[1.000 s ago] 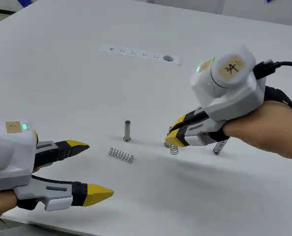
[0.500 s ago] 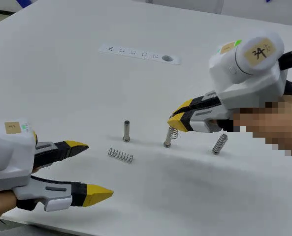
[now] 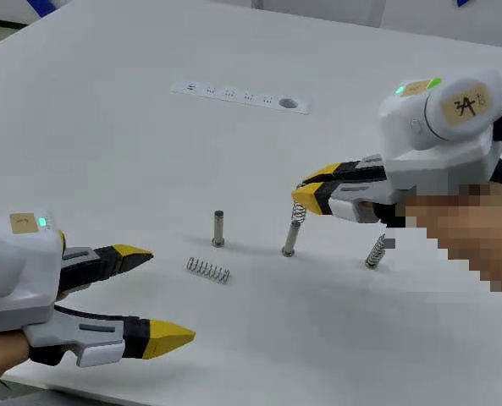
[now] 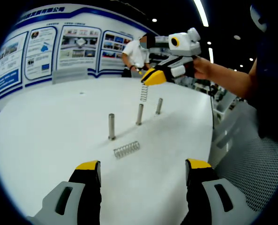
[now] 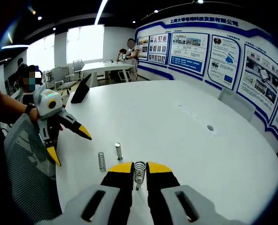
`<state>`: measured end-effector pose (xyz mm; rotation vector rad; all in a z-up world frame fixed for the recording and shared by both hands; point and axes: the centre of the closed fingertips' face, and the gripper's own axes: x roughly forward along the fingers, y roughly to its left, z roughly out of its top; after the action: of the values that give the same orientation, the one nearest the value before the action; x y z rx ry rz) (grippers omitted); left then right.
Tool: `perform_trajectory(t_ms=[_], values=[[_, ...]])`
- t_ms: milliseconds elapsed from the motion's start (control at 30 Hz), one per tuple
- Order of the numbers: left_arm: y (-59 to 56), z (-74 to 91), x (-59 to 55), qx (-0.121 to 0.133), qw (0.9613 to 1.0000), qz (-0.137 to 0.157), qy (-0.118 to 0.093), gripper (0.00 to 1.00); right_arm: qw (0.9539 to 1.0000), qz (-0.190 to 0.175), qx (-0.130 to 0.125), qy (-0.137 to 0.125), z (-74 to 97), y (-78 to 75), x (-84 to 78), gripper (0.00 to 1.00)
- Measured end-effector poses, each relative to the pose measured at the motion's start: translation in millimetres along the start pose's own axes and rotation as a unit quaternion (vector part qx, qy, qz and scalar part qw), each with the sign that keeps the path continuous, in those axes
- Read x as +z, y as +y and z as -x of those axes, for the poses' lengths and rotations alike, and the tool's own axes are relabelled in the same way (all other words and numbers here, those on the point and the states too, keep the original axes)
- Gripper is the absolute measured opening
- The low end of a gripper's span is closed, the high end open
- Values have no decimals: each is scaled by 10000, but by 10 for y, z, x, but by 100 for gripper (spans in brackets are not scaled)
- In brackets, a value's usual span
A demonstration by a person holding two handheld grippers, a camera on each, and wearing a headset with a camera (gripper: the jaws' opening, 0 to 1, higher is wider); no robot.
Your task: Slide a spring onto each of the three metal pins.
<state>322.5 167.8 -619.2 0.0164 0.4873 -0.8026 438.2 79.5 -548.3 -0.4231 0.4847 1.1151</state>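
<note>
My right gripper [image 3: 301, 193] clenches a spring [image 3: 298, 213] at the top of the middle pin [image 3: 290, 240]; at 7 o'clock my left gripper [image 3: 170, 293] hangs released.

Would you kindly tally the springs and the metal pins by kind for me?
Springs: 3 (loose spring lying flat; held spring in the right gripper; fitted spring on the right pin)
Pins: 3 (left pin; middle pin; right pin)
Total: 6
</note>
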Motion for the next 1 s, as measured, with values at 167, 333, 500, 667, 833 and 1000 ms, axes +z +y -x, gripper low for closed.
perform_trajectory(t_ms=[167, 333, 500, 667, 833, 1000], values=[[-4, -3, -3, -9, 10000, -1, 13, 75, 10000, -41, -51, -32, -30, -27, -33, 12], [-3, -3, -7, -15, 10000, 2, 17, 75, 9999, -84, -71, -45, -60, -45, -53, 12], [8, 2, -7, -2, 10000, 14, 8, 75, 9998, -155, -76, -61, -86, -64, -76, 12], [9, 2, -6, 0, 10000, 17, 5, 75, 9998, -180, -85, -71, -102, -64, -105, 12], [10, 3, -4, 8, 10000, 19, -4, 75, 9997, -235, -87, -51, -131, -56, -174, 12], [7, 2, -5, 4, 10000, 24, -4, 75, 9996, -249, -88, -26, -174, -68, -233, 12]])
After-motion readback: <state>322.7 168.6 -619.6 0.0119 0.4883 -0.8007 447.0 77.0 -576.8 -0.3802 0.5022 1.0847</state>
